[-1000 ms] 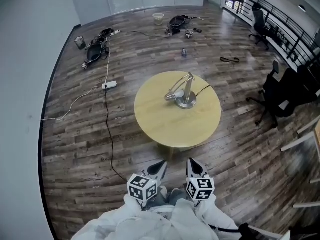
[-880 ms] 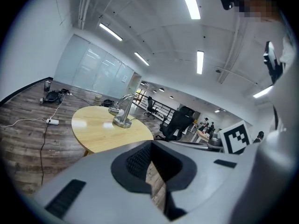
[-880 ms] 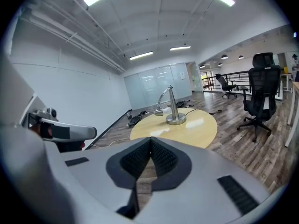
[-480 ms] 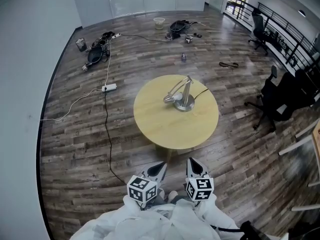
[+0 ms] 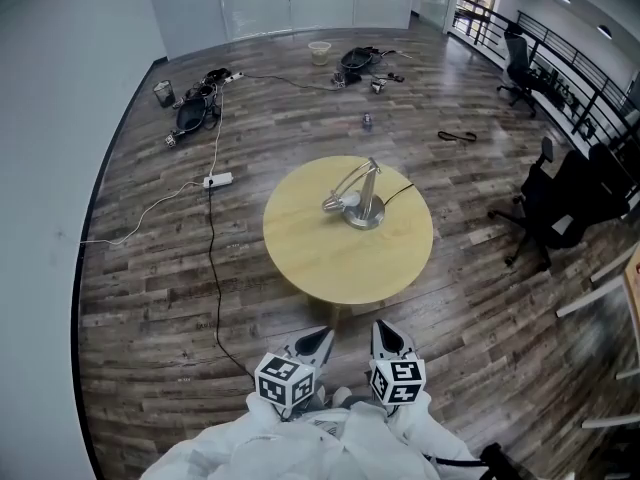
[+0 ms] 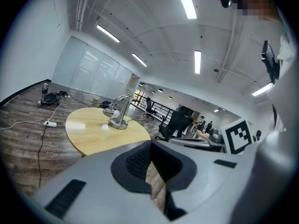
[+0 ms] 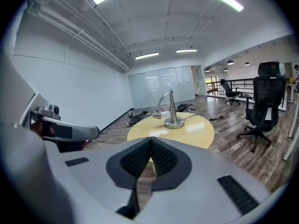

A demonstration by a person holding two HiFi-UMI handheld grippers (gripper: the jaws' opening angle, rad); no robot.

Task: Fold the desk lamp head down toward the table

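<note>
A round wooden tabletop (image 5: 330, 263) stands on a plank floor (image 5: 140, 298). A black cable (image 5: 212, 258) snakes past its left side, a white power strip (image 5: 218, 179) lies further off, and a heap of cords (image 5: 195, 106) sits near the far wall. Black office chairs (image 5: 562, 200) stand to the right, clear of the approach, and bare floor lies between the person and the tabletop's near edge.

The silver desk lamp (image 5: 357, 196) stands on the tabletop's far half. Its neck arches over so that the head, with its white bulb, hangs low to the left of the base, close above the wood. The lamp is well apart from both tongs, straight ahead of them and beyond the tabletop's near edge.

The left tongs (image 5: 319, 337) and right tongs (image 5: 386, 333) are held side by side close to the body, at the ends of white sleeves (image 5: 300, 448). They are aimed at the lamp and tipped slightly down. Each pair is pressed together with nothing between.
</note>
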